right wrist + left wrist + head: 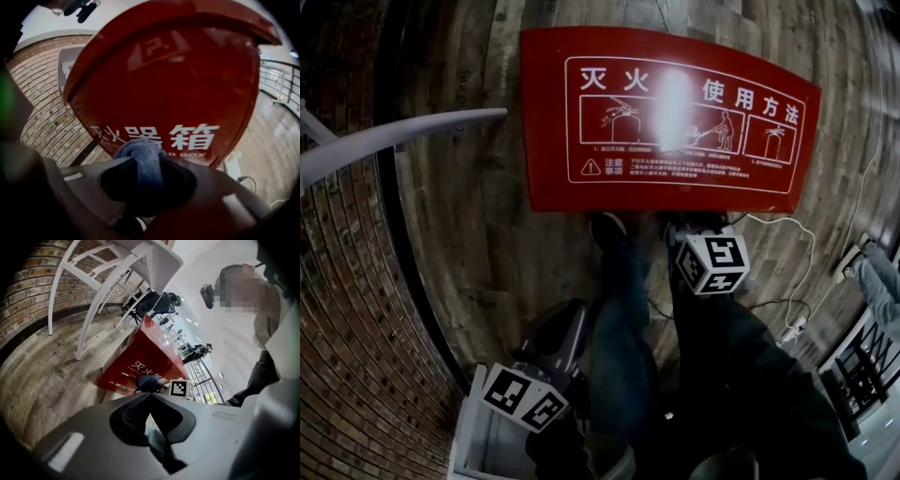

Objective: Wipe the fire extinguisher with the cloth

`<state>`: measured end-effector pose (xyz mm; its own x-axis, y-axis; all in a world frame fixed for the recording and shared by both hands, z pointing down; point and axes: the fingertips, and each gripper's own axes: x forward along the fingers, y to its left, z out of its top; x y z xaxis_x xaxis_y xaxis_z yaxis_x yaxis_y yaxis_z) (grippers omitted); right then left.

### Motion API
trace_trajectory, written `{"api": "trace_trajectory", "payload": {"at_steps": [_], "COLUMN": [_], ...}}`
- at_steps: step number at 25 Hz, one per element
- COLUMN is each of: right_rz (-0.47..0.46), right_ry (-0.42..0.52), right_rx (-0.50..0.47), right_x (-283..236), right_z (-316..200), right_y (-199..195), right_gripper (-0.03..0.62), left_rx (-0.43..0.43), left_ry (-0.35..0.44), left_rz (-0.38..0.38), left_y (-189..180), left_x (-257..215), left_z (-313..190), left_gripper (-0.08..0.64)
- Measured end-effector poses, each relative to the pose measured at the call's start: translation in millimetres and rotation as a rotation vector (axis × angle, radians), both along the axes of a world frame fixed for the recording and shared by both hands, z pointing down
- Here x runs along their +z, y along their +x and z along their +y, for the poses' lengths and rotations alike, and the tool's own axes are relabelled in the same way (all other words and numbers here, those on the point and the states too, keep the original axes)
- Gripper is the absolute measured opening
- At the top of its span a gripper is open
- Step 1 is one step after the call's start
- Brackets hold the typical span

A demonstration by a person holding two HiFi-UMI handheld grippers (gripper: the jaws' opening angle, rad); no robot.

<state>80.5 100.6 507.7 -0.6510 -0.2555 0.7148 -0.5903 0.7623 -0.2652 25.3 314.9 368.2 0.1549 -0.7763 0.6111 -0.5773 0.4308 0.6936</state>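
Pinching a bunched blue cloth (145, 171) between the jaws of the right gripper (139, 157), wad poking out past the tips. Just beyond, facing the low front of the red box (187, 84), close under its white lettering; touching it or not, cannot tell. On the left gripper (150, 397), jaws pressed together with nothing between, set low and further back, aimed toward the same box. Standing on the plank floor (487, 244) just past the person's feet, long side running left to right in the head view, instruction panel on top facing up, lettered front turned to the person. At the left, a brick wall (347, 356); at the right, a white cable (802, 272) lying on the floor.
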Motion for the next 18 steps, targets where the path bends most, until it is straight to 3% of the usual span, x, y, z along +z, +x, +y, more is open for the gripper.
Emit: {"api": "trace_trajectory", "payload": {"at_steps": [6,10,14,18], "right_rz": [0.008,-0.048,-0.058,-0.023], "right_ry": [0.012,-0.002,0.009,0.075], "right_rx": [-0.221,-0.243,-0.242,-0.152], "right_x": [40.6,43.1,33.8,10.8], "right_z": [60.9,82.2,69.3,19.9], "right_y": [-72.9,-104.2,-84.6,-18.9], "right_gripper": [0.087,0.087,0.087,0.087], "left_rx": [0.003,0.026,0.040,0.057], "left_ry": [-0.019,-0.034,-0.033,-0.012], "left_rz": [0.018,0.001,-0.007,-0.022], "left_y": [3.5,4.3,3.7,1.9], "left_x": [5.0,5.7,6.0,9.9], "left_z": [8.8,10.6,7.9,-5.9], "left_gripper": [-0.002,-0.002,-0.002,-0.002]}}
